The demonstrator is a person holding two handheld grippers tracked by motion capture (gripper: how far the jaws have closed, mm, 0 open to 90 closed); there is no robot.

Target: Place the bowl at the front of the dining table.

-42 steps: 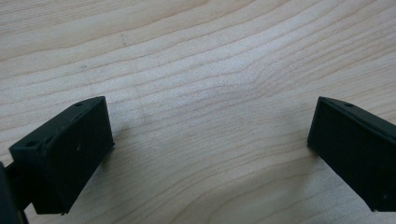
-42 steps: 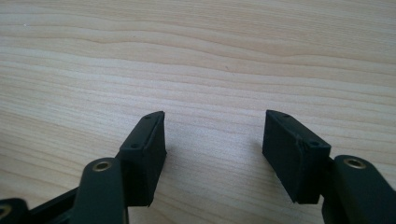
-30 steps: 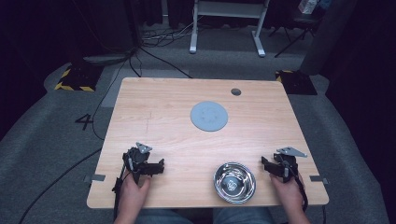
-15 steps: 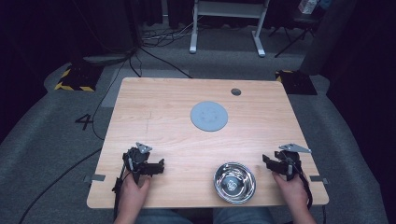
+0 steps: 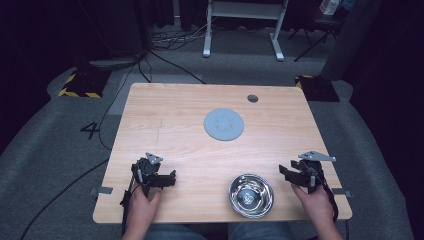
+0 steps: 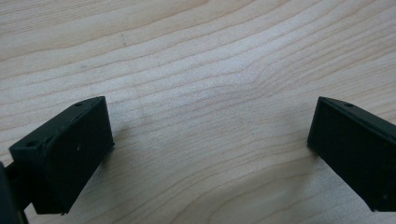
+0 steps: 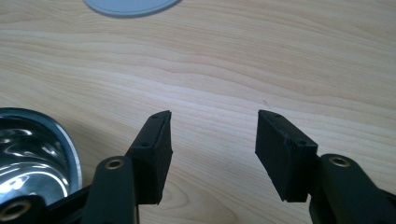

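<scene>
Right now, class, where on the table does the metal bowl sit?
In the high view the metal bowl sits near the front edge of the wooden table, right of centre, just left of the right tool and nearer the person than the grey disc.

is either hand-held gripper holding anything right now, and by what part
Nothing is held. The left hand-held gripper and the right hand-held gripper have open jaws over bare table.

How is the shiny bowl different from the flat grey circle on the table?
The steel bowl is shiny like a mirror; the grey disc is dull and matte. The bowl is deep with raised sides; the disc lies flat. The bowl sits near the person's edge of the table, close to the right gripper; the disc lies near the middle, away from both grippers. Both are round and rest on the wood, untouched.
</scene>
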